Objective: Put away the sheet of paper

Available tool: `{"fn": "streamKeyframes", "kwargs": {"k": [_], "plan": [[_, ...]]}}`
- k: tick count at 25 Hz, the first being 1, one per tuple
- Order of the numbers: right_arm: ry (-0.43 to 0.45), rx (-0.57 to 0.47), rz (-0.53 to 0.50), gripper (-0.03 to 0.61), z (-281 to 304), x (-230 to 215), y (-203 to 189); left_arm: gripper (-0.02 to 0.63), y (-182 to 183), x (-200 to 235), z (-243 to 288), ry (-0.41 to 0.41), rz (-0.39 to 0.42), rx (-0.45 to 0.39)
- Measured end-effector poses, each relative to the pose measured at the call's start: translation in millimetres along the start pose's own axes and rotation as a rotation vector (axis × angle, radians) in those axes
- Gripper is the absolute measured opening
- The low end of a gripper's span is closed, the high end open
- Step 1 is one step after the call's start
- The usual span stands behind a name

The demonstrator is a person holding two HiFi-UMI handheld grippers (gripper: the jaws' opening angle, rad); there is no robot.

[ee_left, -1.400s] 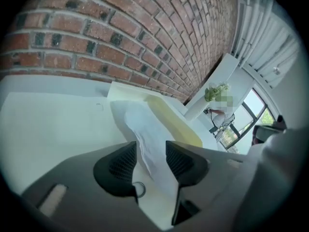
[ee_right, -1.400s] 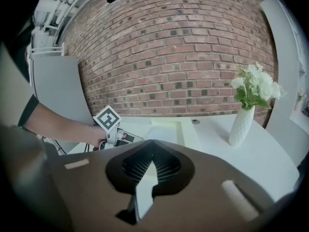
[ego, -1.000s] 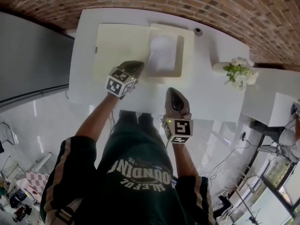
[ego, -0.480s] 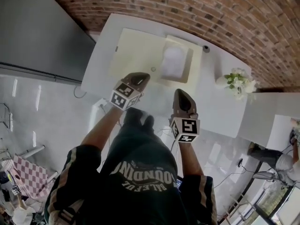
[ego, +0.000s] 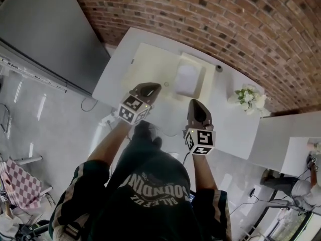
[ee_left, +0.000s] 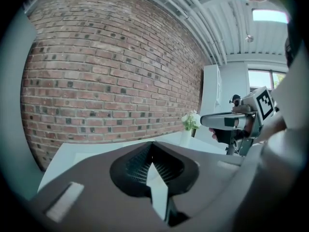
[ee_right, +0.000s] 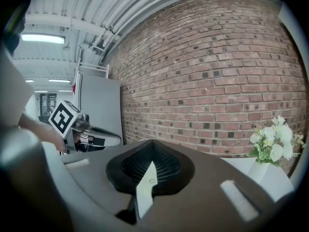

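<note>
The sheet of paper (ego: 185,80) blends into cream tray (ego: 201,79).

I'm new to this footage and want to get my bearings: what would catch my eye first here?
The red brick wall fills the background, with a white table set against it. On the table a white sheet lies in a cream tray, and a vase of white flowers stands toward the right end. In front, the left gripper and right gripper hover side by side, both with jaws together and empty.
</note>
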State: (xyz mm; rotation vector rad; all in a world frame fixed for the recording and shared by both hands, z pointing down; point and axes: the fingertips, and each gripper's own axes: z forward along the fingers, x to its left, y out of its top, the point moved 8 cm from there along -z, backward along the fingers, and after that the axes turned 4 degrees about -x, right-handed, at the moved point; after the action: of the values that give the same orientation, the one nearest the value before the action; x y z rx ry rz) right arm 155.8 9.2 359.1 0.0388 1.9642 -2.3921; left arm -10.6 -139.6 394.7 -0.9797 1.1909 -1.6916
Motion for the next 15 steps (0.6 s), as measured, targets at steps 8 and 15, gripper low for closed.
{"fn": "streamKeyframes", "kwargs": {"k": [8,15], "plan": [[0.008,-0.005,-0.003,0.0,-6.7,6.7,-3.5,0.011,1.5,-2.9,-10.9,0.003,0.011,-0.015],[0.025,-0.002,0.001,0.0,-17.3,6.9,6.1,0.011,11.6,-16.6,-17.8,0.004,0.02,-0.001]]}}
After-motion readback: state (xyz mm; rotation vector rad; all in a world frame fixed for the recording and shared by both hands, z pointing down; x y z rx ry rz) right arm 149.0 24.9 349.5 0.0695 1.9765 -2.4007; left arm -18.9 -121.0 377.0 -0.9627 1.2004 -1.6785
